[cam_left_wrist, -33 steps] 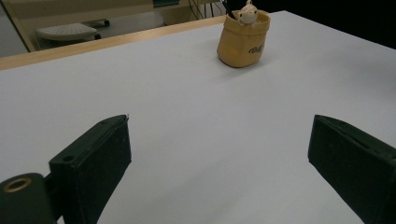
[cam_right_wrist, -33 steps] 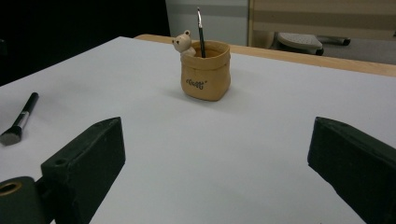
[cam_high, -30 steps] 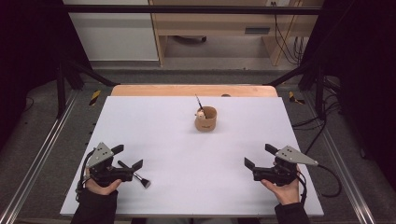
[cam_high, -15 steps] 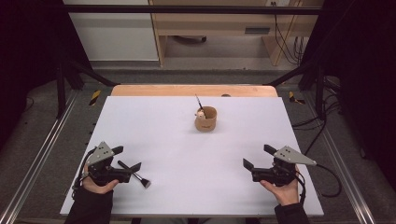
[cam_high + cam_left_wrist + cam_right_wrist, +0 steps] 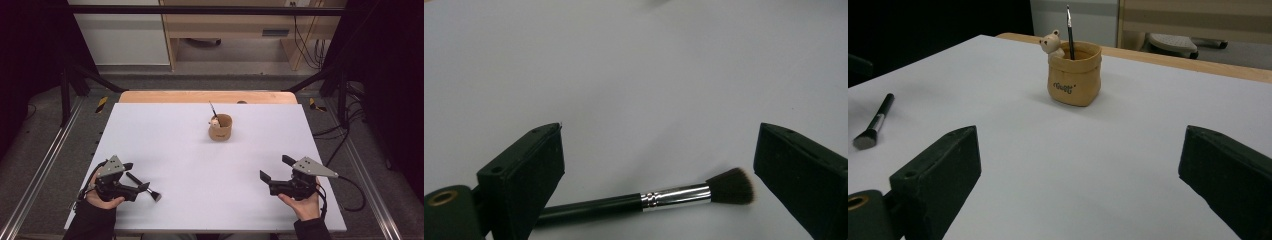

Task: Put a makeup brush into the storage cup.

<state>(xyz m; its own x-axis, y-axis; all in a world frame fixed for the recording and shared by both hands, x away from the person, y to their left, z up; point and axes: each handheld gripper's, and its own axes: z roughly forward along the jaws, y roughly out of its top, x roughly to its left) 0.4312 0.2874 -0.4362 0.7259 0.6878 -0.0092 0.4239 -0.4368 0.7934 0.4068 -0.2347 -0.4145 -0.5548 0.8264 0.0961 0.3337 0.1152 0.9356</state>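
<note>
A black make-up brush (image 5: 142,186) with a silver ferrule lies flat on the white table (image 5: 165,135) near the front left. My left gripper (image 5: 137,176) stands open around it. In the left gripper view the brush (image 5: 644,200) lies low between the jaws, bristles towards the right one, and neither jaw touches it. My right gripper (image 5: 275,169) stands open at the front right with nothing between its fingers. A small tan pot (image 5: 220,128) with a bear figure stands at mid-table and holds a thin paintbrush (image 5: 1069,30). The right gripper (image 5: 1078,135) faces that pot (image 5: 1074,75).
A wooden strip (image 5: 207,96) runs along the table's far edge, with a shelf unit (image 5: 225,25) on the floor behind it. Metal rails (image 5: 40,170) flank both sides. The brush (image 5: 873,124) also lies far left in the right gripper view.
My left gripper has drawn back slightly towards the near left corner, still open. The brush has not moved. The right gripper has barely shifted.
</note>
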